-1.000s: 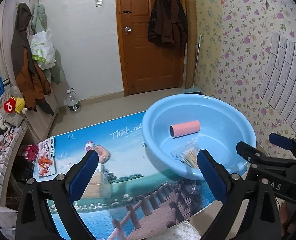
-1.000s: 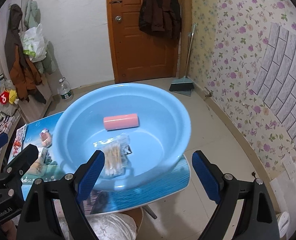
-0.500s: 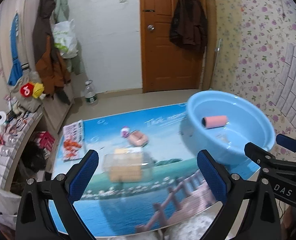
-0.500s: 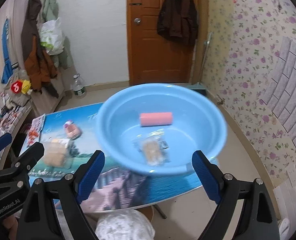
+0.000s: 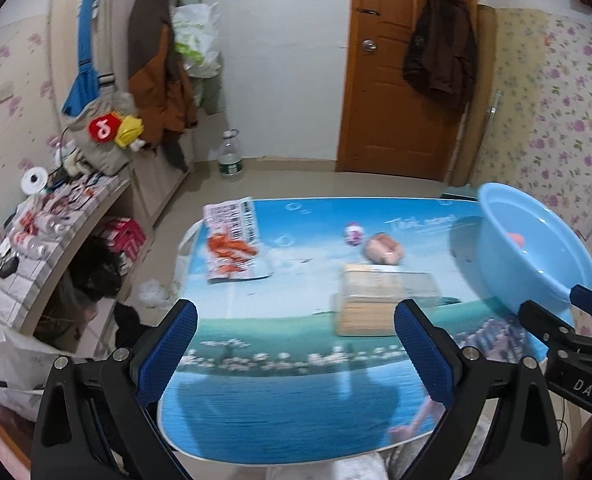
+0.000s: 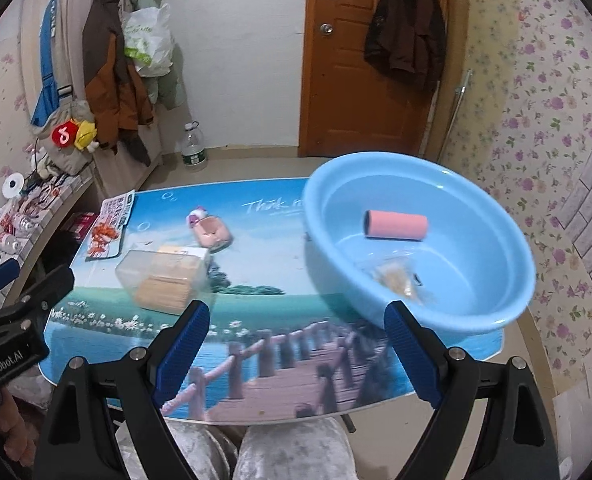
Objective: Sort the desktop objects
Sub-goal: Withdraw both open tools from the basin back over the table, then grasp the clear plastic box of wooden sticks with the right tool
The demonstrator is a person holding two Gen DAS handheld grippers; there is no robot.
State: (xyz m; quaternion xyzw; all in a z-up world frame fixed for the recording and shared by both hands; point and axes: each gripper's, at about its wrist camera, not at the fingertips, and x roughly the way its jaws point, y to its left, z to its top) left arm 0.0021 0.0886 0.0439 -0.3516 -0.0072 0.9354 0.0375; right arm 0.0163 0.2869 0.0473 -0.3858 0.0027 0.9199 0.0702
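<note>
Both views swung left off basin (image 6: 492,316); grippers (image 5: 296,354) (image 6: 296,350) open, empty

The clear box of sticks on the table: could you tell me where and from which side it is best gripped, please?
Grip the clear box across its two long side walls, near the middle, coming down from above. It lies flat on the table, and the long flat sides probably suit parallel pads; the open left gripper faces it.

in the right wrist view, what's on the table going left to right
printed snack packet → clear box of crackers → small pink toy → blue basin, which holds a pink roll and a clear bag of swabs
</note>
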